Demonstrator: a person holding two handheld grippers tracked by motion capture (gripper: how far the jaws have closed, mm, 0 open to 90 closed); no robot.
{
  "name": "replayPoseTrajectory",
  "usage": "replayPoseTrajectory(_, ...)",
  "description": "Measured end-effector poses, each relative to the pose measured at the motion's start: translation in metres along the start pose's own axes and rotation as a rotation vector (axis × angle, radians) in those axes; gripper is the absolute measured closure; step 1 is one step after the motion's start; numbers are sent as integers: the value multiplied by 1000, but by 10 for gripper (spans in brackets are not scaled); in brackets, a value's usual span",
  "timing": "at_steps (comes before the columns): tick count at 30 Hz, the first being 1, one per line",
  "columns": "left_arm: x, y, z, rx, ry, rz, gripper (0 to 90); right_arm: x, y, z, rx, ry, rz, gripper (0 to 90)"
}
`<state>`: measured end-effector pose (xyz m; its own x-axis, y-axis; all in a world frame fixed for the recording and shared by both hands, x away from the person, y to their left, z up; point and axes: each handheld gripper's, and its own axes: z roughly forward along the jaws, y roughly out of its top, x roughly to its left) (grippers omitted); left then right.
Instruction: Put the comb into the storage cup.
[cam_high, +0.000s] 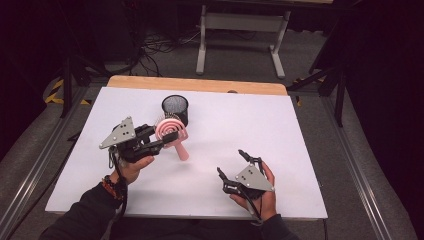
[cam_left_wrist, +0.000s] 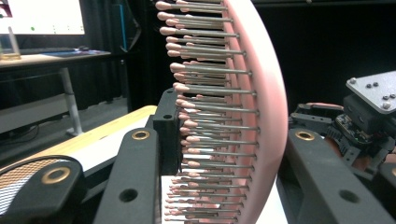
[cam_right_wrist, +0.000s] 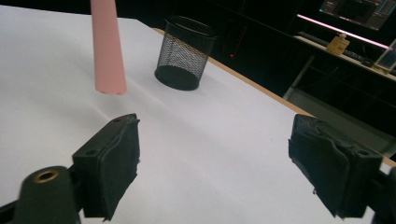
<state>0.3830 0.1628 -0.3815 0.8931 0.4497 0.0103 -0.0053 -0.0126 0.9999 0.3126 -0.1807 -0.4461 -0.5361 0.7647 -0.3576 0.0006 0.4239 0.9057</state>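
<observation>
Left gripper (cam_high: 159, 142) fingers clench the pink hairbrush (cam_high: 171, 130) head mid-frame; right gripper (cam_high: 236, 164) is released, empty. Next: brush into mesh cup (cam_high: 175, 108).

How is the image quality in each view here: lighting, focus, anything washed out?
High view: white table sheet evenly lit, surroundings dark, pink hairbrush slightly soft. Left gripper view: the brush's bristles sit very close yet fairly sharp; monitor at top left is blown out. Right gripper view: mesh pen cup crisp, near pads softer.
</observation>
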Motion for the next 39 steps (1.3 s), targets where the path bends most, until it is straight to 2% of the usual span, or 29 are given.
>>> replayPoseTrajectory(3,2,5,-3,-10,16,5,627,-11,-10,-5,11,-8,36,150)
replayPoseTrajectory(7,6,15,-7,-36,34,8,627,-15,-14,-8,25,-8,49,138)
replayPoseTrajectory(8,7,17,-7,-36,40,10,627,-17,-17,-9,51,-17,36,125)
replayPoseTrajectory(10,9,23,-7,-37,56,23,627,-17,-17,-9,53,-16,32,125)
replayPoseTrajectory(12,12,30,-7,-47,59,16,627,-21,-19,-12,57,-17,37,91)
replayPoseTrajectory(14,13,37,-6,-48,69,35,627,-22,-21,-13,56,-19,38,91)
replayPoseTrajectory(17,16,43,-5,-61,62,36,627,-23,-22,-15,54,-19,39,90)
replayPoseTrajectory(19,18,50,-5,-80,51,21,627,-24,-23,-15,59,-32,32,88)
replayPoseTrajectory(20,20,57,-5,-83,56,33,627,-24,-25,-15,77,-42,26,92)
replayPoseTrajectory(24,25,69,-5,-92,62,47,626,-25,-25,-16,76,-42,28,92)
replayPoseTrajectory(26,29,77,-4,-85,73,59,627,-26,-24,-17,76,-48,28,93)
replayPoseTrajectory(32,39,86,2,-73,90,76,627,-28,-23,-19,66,-62,26,94)
replayPoseTrajectory(34,42,87,4,-70,80,74,627,-28,-23,-19,67,-61,29,94)
replayPoseTrajectory(39,53,87,10,-45,102,71,626,-27,-24,-18,73,-58,22,94)
